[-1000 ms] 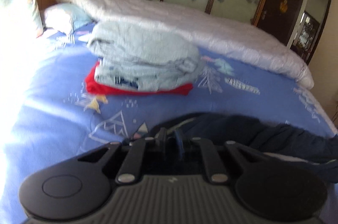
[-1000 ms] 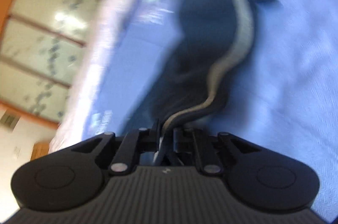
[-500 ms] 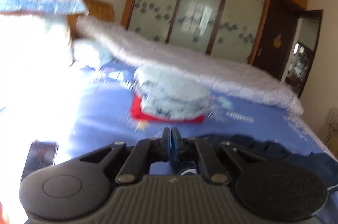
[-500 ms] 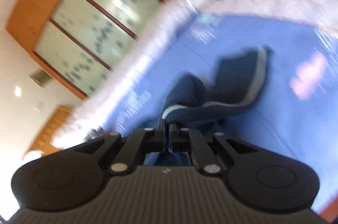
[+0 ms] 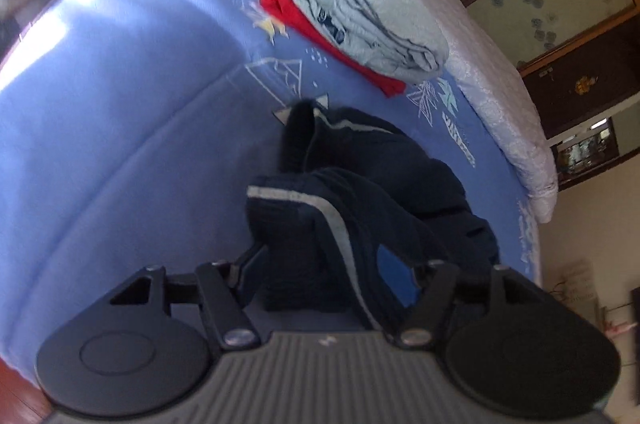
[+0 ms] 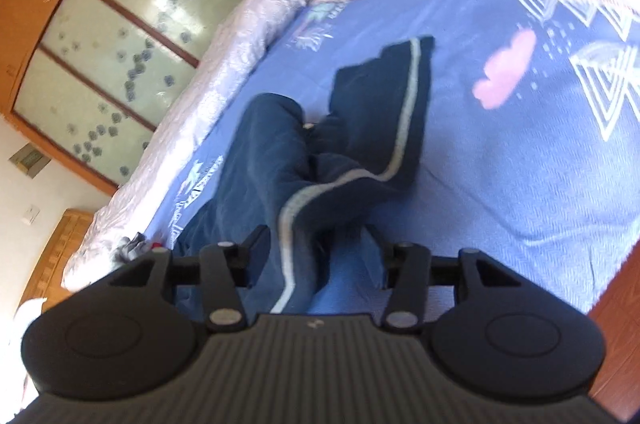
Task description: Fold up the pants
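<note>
Dark navy pants (image 5: 372, 176) with a pale grey side stripe lie crumpled on the blue bed sheet (image 5: 120, 128). My left gripper (image 5: 340, 264) is open, its jaws spread wide on either side of the waistband end just in front of it. In the right wrist view the pants (image 6: 320, 152) stretch away with one leg end lying flat. My right gripper (image 6: 316, 256) is open too, its jaws spread on either side of the striped cloth. The fingertips are hidden behind cloth in both views.
A stack of folded clothes, pale blue (image 5: 368, 4) on red (image 5: 288, 4), lies beyond the pants. A rolled white quilt (image 5: 480, 64) runs along the far side of the bed. A wardrobe with frosted doors (image 6: 112, 36) stands behind. The bed edge and wooden floor (image 6: 616, 304) are at right.
Both grippers were shut on the pants and lifted them; now both have opened and the pants have dropped in a heap on the sheet. Both cameras have tilted down.
</note>
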A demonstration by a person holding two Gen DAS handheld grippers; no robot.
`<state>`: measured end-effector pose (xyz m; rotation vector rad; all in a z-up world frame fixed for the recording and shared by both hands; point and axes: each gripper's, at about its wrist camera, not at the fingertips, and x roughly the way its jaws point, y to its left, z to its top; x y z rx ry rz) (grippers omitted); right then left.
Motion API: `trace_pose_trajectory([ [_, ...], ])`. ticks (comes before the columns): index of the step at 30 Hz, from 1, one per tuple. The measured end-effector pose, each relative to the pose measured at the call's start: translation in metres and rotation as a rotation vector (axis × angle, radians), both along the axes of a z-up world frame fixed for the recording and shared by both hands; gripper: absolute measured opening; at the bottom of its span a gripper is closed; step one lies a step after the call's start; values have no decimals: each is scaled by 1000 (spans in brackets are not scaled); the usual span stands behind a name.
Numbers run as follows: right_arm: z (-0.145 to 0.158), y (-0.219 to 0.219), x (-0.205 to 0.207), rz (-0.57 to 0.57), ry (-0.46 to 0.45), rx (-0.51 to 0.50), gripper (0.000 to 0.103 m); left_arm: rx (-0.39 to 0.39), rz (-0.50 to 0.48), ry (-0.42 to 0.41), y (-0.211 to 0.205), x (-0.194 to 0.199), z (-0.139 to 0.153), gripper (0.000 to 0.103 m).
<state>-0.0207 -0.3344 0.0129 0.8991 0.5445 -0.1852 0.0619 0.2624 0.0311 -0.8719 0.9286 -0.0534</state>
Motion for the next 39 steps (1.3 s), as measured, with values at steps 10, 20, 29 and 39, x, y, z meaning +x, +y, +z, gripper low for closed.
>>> trace_pose_trajectory([
  [10,-28,-44,40,-53,64,175,58,-154,82,163,-9,67,-38,12],
  [20,13,-58,38,-87,-39,234,17,-60,1,-227,-7,111,106,12],
  [29,35,-7,36,36,-58,83,12,81,62,-397,45,-14,124,12],
  [39,41,24,-49,13,66,-14,4,150,225,107,85,-41,-29,12],
])
